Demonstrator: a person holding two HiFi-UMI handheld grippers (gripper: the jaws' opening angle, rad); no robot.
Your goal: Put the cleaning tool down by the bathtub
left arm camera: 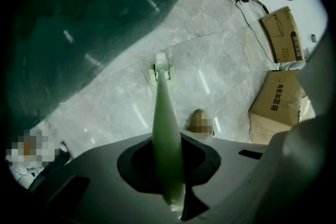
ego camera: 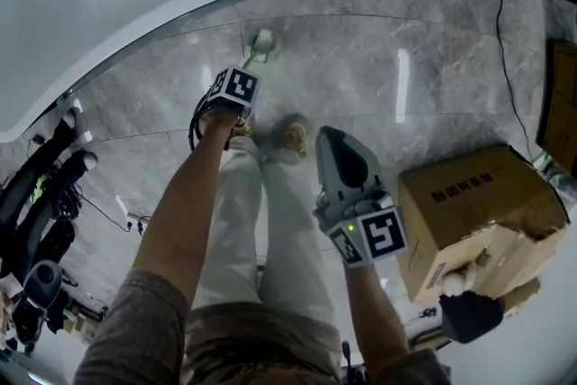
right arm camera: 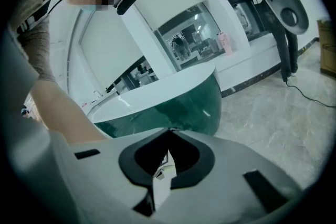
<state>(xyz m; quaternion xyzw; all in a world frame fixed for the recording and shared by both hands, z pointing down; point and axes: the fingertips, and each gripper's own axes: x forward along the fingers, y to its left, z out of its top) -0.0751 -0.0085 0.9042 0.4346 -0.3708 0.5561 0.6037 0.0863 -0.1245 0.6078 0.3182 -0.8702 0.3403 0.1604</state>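
Left gripper: fingers clenched on the handle of the pale green cleaning tool. The handle runs out between them and steeply down, so the brush head leads toward the floor. I judge the grip is kept so that the head can be set down under control rather than dropped. Whether the head touches the tiles cannot be confirmed.

Location of tool: in the left gripper, its head just beside the dark outer wall of the bathtub, on the floor side of the rim.

Right gripper: fingers closed together, nothing between them, held off to the side, evidently idle.

Clearance: bare tiles lie open along the tub's curved edge ahead of the head. The cardboard box and the floor cable stand well apart to the right. The person's shoe is near, behind the tool.
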